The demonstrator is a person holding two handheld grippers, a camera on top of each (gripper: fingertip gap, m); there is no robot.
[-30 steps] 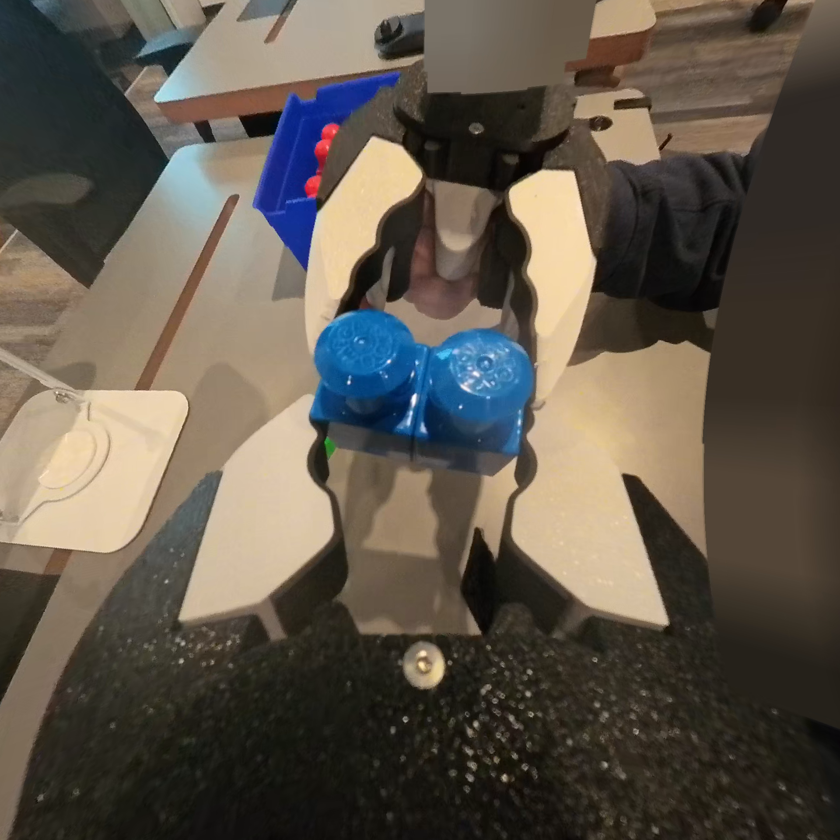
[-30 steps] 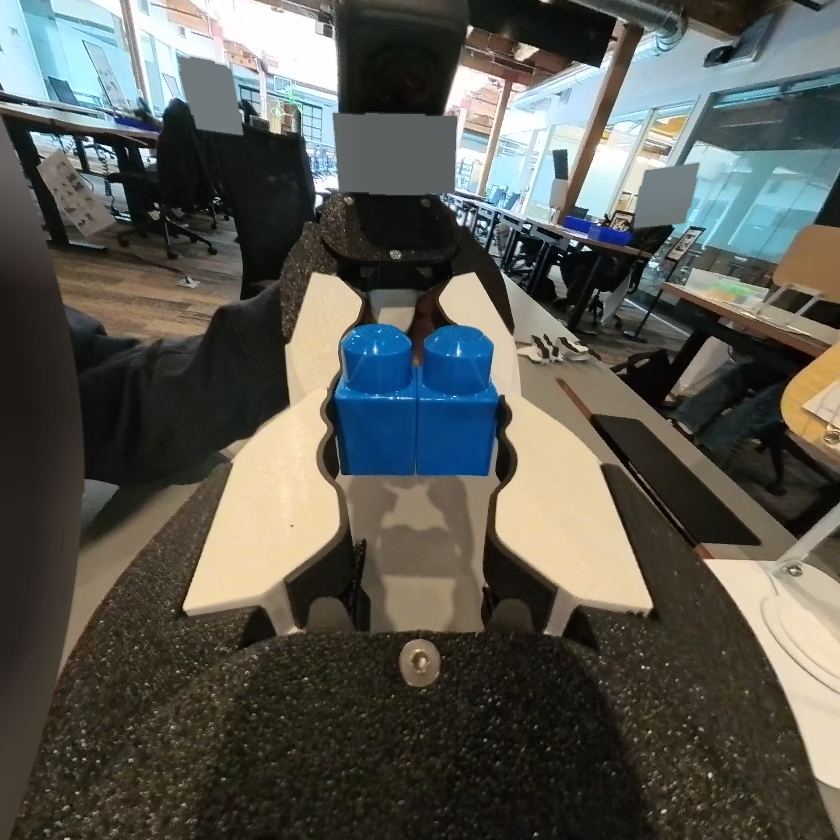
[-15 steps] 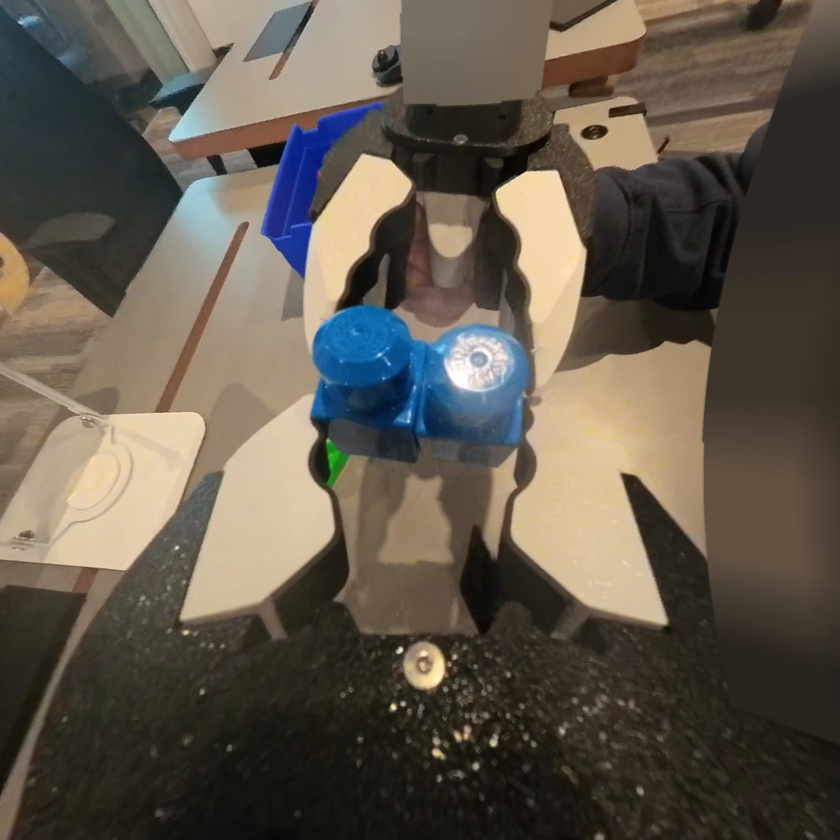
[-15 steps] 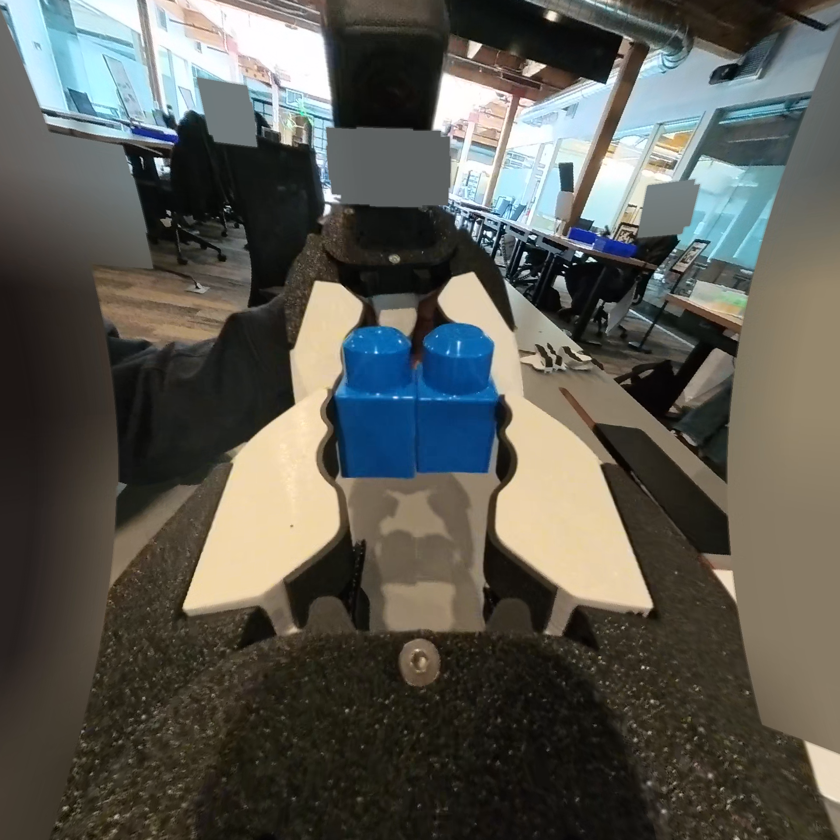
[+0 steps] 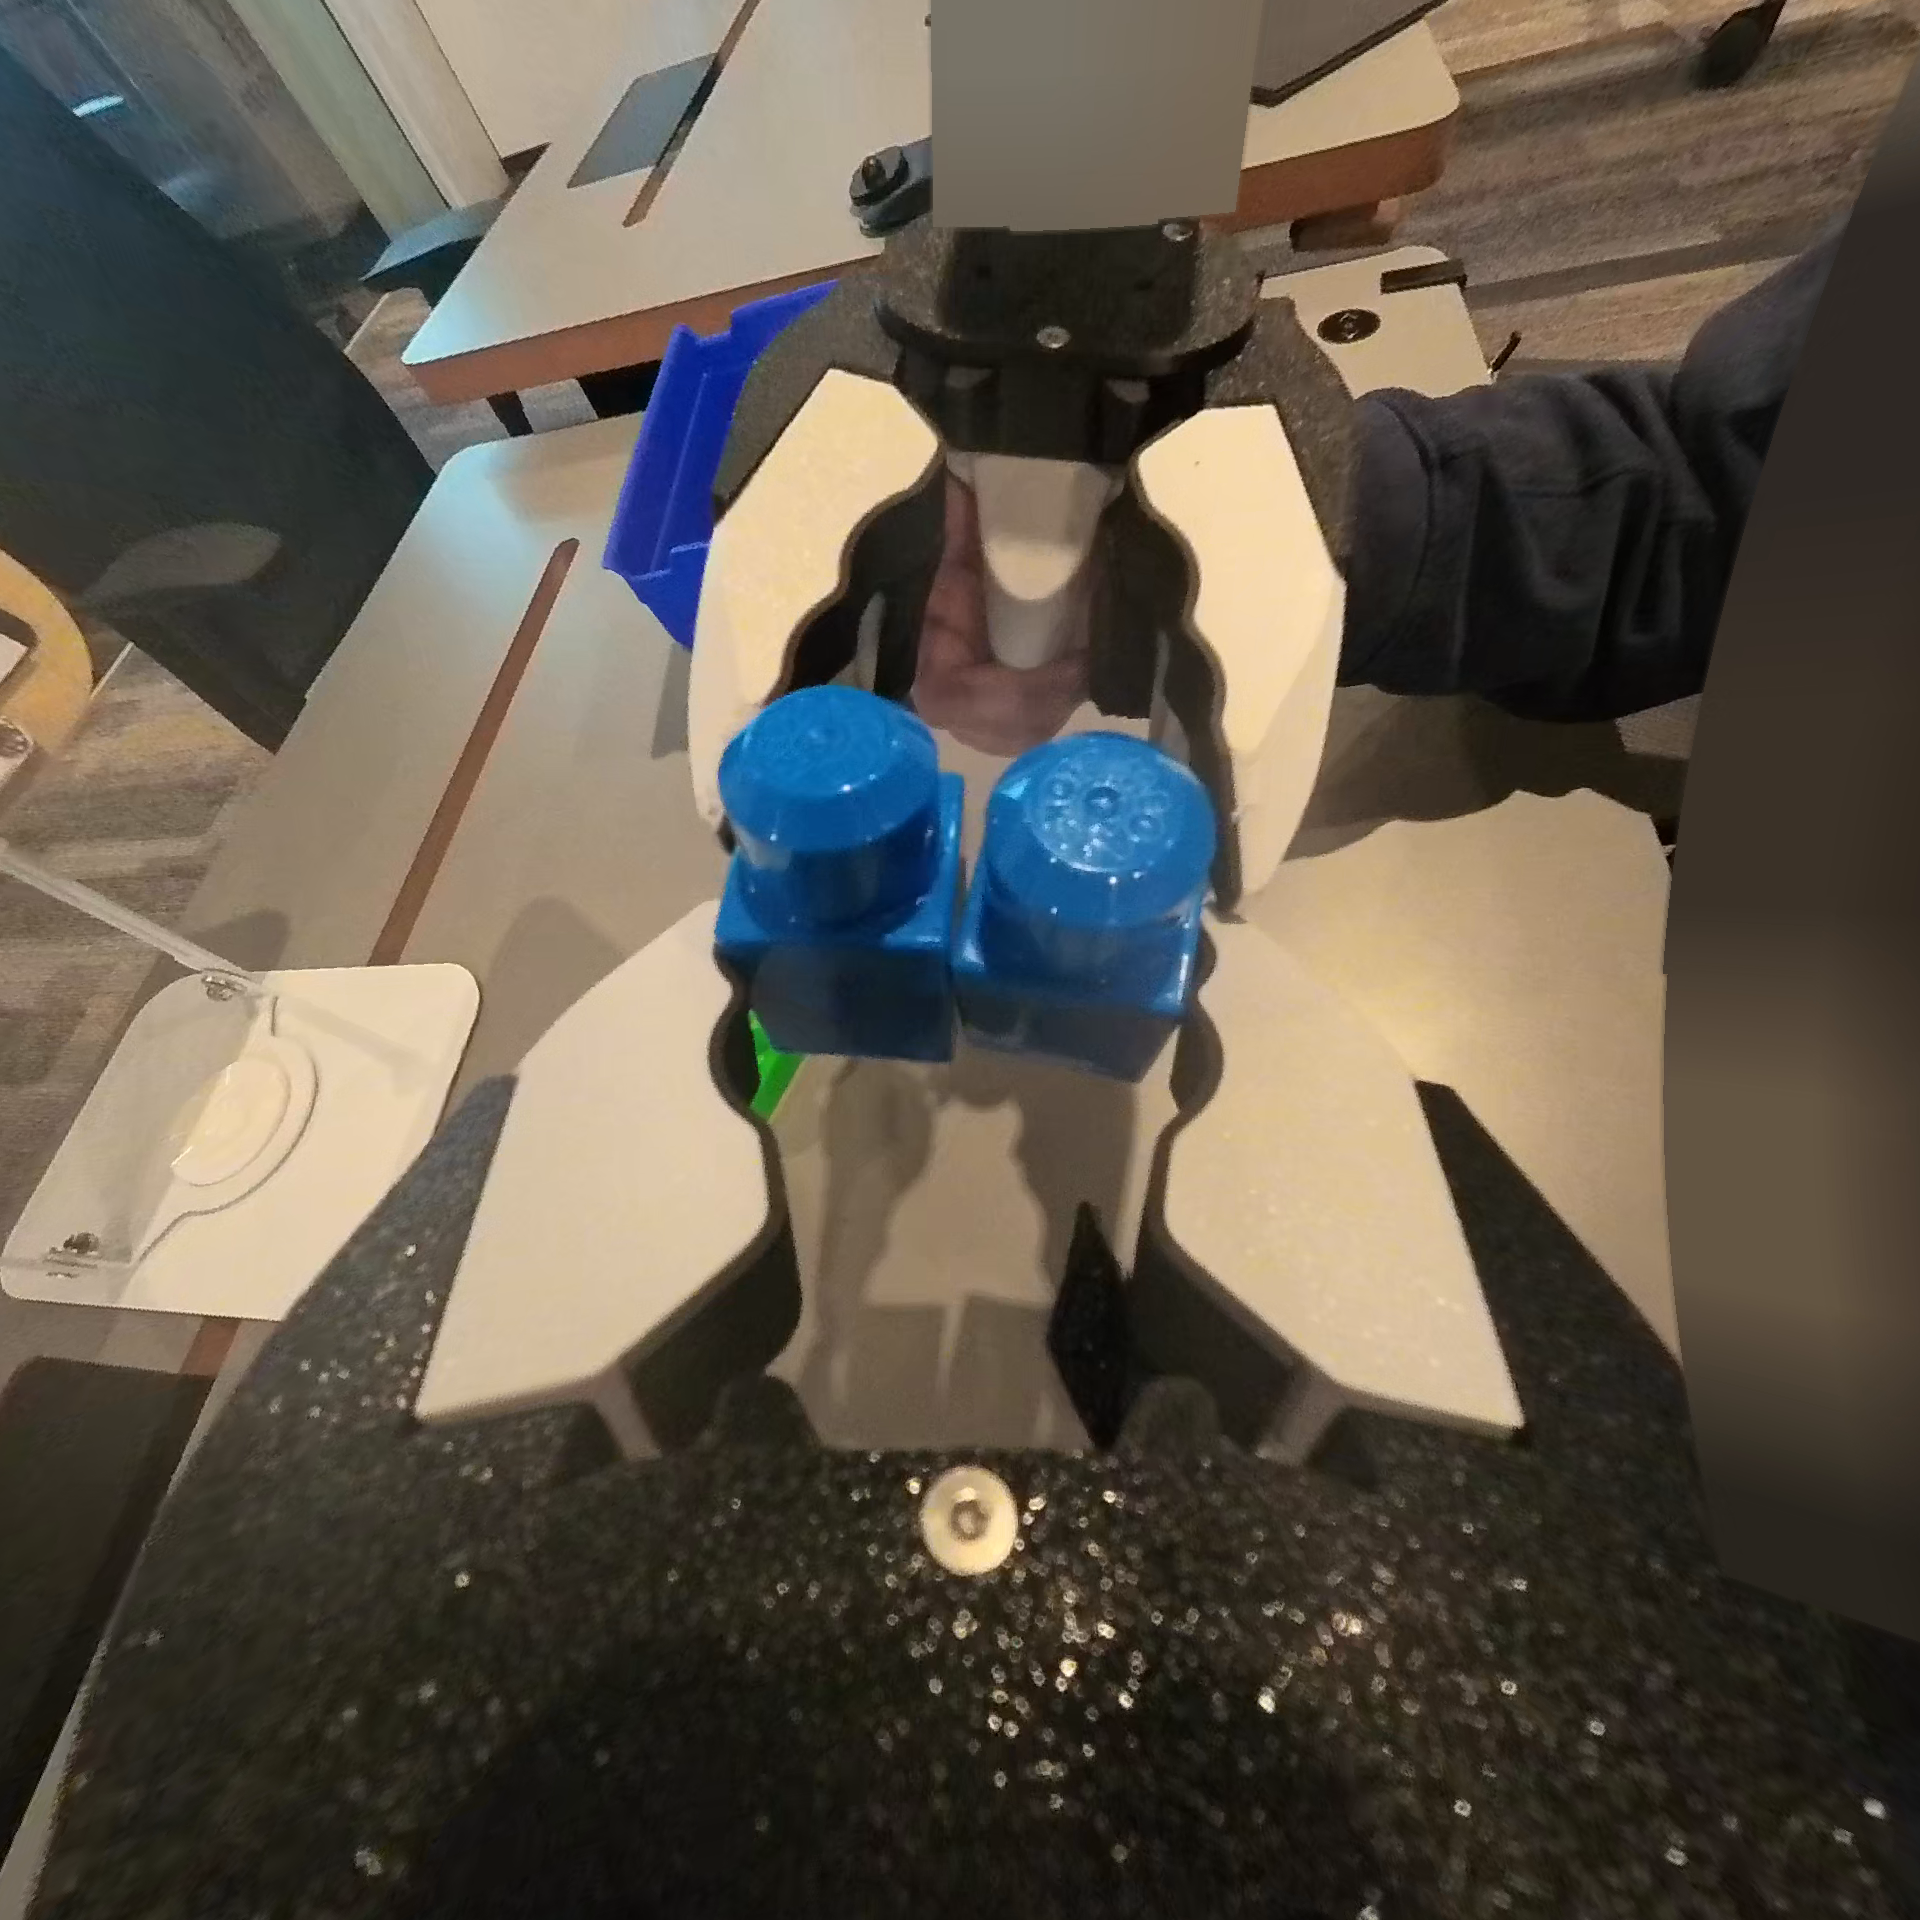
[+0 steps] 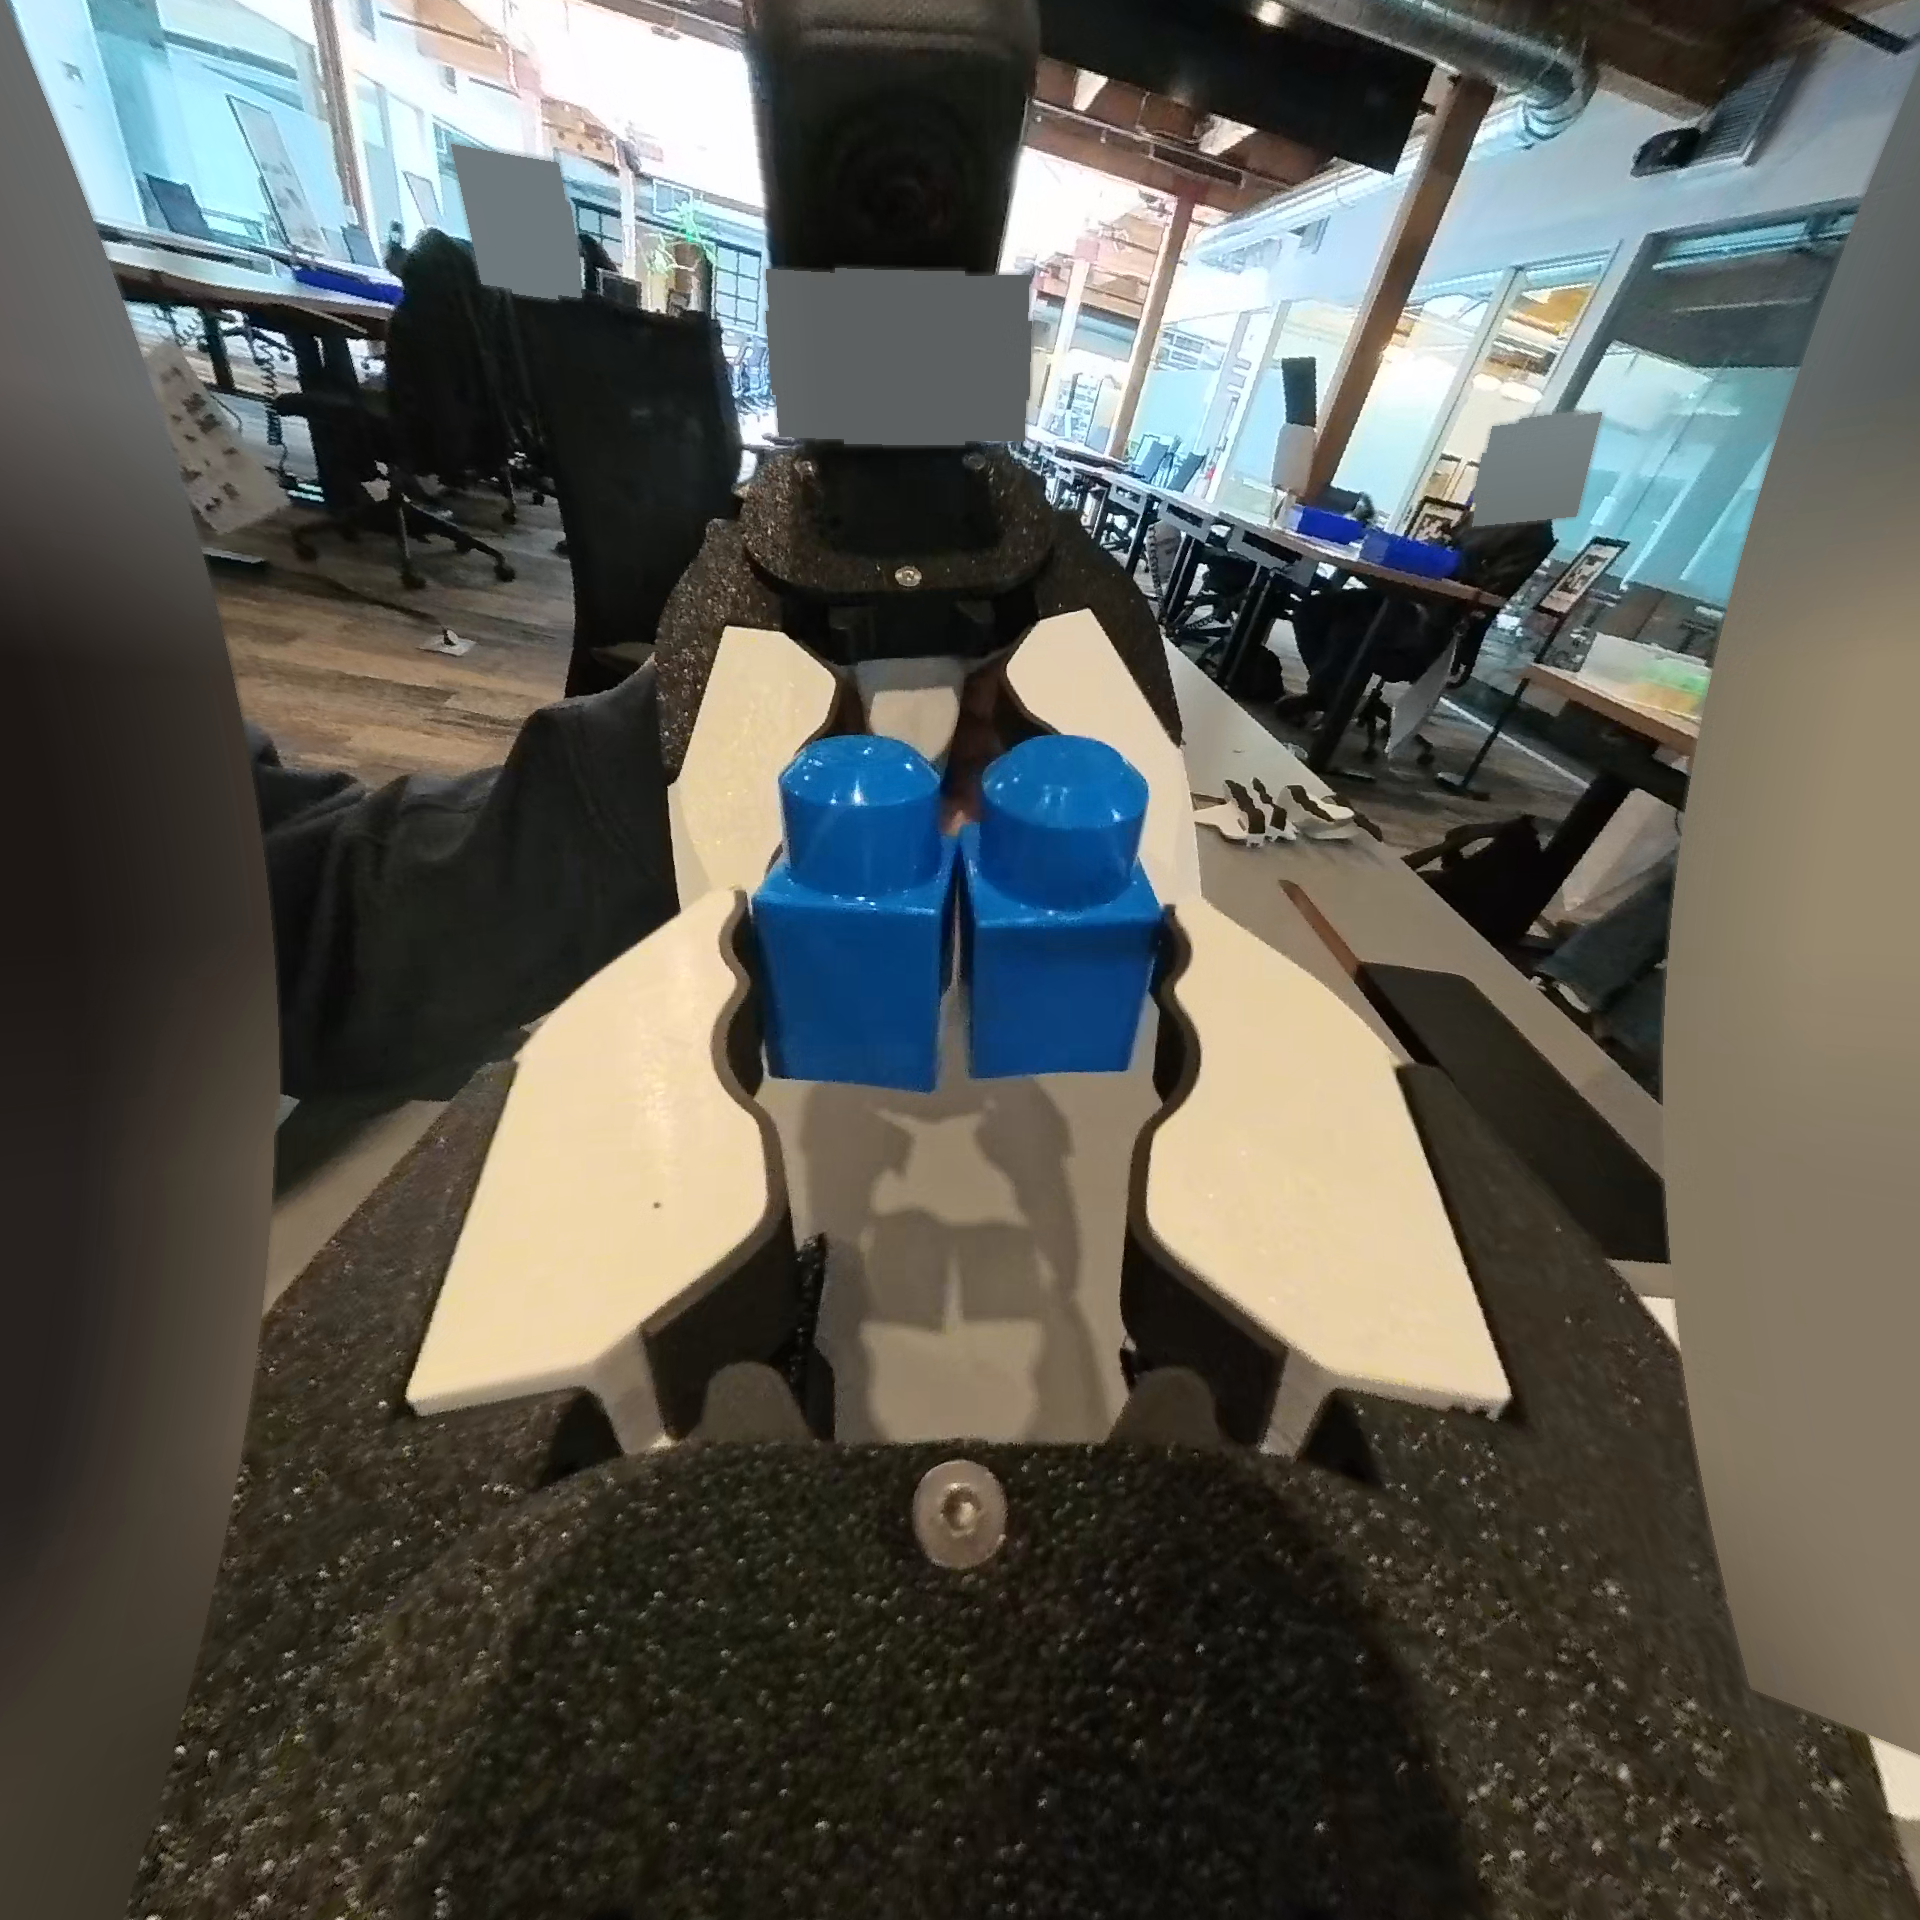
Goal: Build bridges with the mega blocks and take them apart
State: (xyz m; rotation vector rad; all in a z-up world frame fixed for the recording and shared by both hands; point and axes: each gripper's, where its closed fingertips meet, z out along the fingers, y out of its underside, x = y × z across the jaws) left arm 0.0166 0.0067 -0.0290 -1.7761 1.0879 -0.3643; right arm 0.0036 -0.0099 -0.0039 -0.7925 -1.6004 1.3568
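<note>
While the two grippers face each other above the grey table [image 5: 1455, 935], left gripper [image 5: 961, 997] and right gripper [image 6: 951, 987] both pinch the same pair of blue single-stud plastic blocks [image 6: 951, 935], side by side, tilting apart slightly.

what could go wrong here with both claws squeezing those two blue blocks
1. The two blue blocks sit side by side, with a visible seam; squeezed from both sides by the left claw and right claw, one might pop out.
2. A green block peeks beneath and could get knocked.
</note>
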